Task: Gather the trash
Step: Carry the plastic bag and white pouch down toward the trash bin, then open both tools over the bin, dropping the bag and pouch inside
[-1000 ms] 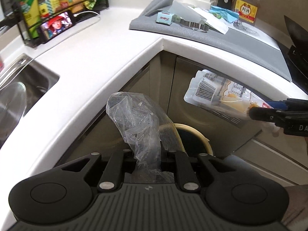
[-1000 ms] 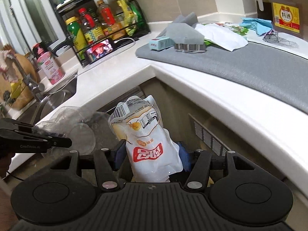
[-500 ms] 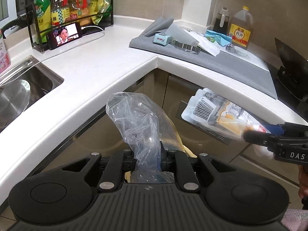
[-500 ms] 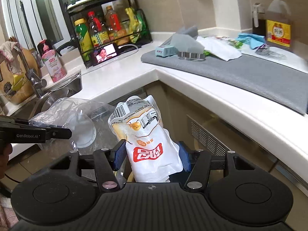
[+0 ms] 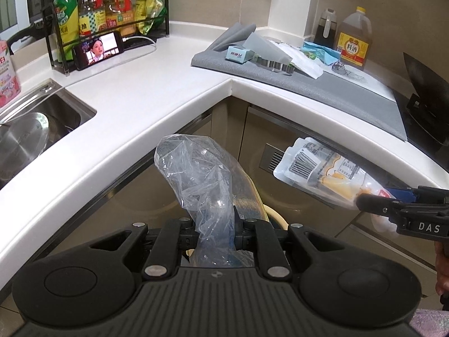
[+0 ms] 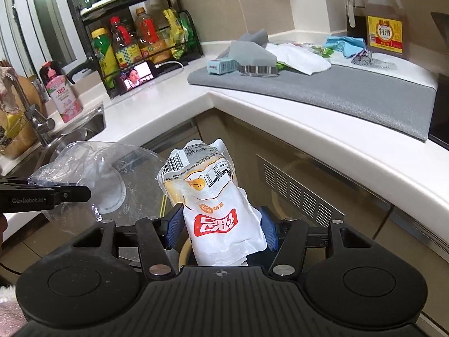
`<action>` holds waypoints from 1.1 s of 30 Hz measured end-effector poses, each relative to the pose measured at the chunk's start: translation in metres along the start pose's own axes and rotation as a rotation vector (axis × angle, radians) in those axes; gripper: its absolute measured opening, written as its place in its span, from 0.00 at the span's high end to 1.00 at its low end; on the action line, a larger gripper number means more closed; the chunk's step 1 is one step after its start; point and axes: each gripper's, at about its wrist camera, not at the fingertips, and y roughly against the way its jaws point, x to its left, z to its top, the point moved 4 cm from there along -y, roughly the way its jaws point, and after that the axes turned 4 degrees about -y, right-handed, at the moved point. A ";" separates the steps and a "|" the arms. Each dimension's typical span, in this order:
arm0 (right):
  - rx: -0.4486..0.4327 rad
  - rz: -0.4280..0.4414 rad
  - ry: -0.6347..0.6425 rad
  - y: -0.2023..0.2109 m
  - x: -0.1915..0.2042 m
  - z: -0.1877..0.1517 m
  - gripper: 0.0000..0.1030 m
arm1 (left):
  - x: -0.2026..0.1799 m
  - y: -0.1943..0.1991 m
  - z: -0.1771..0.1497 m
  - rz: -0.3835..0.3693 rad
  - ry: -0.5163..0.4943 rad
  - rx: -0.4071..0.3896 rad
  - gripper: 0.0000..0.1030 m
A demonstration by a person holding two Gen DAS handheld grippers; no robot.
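Your left gripper (image 5: 214,224) is clenched on a clear plastic bag (image 5: 202,174); your right gripper (image 6: 221,224) grasps a white food pouch (image 6: 213,196). Both hang near the cabinet fronts, below the white corner counter (image 5: 157,95) with its grey mat (image 5: 322,90) far right and sink (image 5: 42,118) left.

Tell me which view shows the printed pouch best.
The right wrist view: the printed pouch stands front and centre between the right gripper jaws, red logo and barcode readable. The left wrist view shows it only at the right edge, slanted, with the logo out of sight.
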 end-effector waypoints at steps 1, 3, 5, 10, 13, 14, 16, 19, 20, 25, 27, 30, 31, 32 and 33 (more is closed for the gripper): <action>0.008 -0.006 -0.002 -0.003 -0.001 0.000 0.42 | 0.001 -0.003 0.001 -0.004 0.005 0.007 0.85; 0.029 -0.017 -0.005 -0.011 -0.003 0.000 0.42 | 0.003 -0.012 0.003 -0.016 0.019 0.024 0.85; 0.055 -0.025 -0.007 -0.020 -0.006 -0.002 0.42 | 0.003 -0.022 0.005 -0.025 0.027 0.043 0.85; 0.110 -0.055 -0.006 -0.047 -0.012 -0.005 0.42 | 0.002 -0.056 0.009 -0.023 0.012 0.092 0.85; 0.153 -0.078 -0.001 -0.069 -0.016 -0.009 0.42 | -0.001 -0.080 0.009 -0.013 -0.012 0.136 0.85; 0.168 -0.086 -0.001 -0.077 -0.018 -0.010 0.42 | -0.002 -0.088 0.009 -0.011 -0.019 0.152 0.85; 0.198 -0.100 -0.006 -0.093 -0.022 -0.013 0.42 | -0.003 -0.105 0.007 -0.005 -0.030 0.185 0.85; 0.240 -0.121 -0.002 -0.115 -0.025 -0.018 0.42 | -0.003 -0.129 0.004 0.001 -0.039 0.230 0.85; 0.254 -0.127 0.000 -0.121 -0.026 -0.019 0.42 | -0.003 -0.136 0.003 0.001 -0.041 0.244 0.85; 0.321 -0.148 0.009 -0.149 -0.032 -0.028 0.42 | -0.004 -0.167 -0.004 0.008 -0.066 0.303 0.85; 0.347 -0.153 0.016 -0.159 -0.033 -0.031 0.42 | -0.006 -0.179 -0.007 0.016 -0.081 0.328 0.85; 0.385 -0.168 0.026 -0.175 -0.036 -0.036 0.42 | -0.011 -0.195 -0.012 0.018 -0.105 0.363 0.85; 0.397 -0.176 0.028 -0.181 -0.038 -0.038 0.42 | -0.012 -0.200 -0.013 0.019 -0.113 0.374 0.85; 0.410 -0.181 0.029 -0.187 -0.038 -0.040 0.42 | -0.013 -0.204 -0.015 0.018 -0.120 0.384 0.85; 0.425 -0.186 0.031 -0.192 -0.039 -0.042 0.42 | -0.015 -0.208 -0.016 0.018 -0.127 0.394 0.85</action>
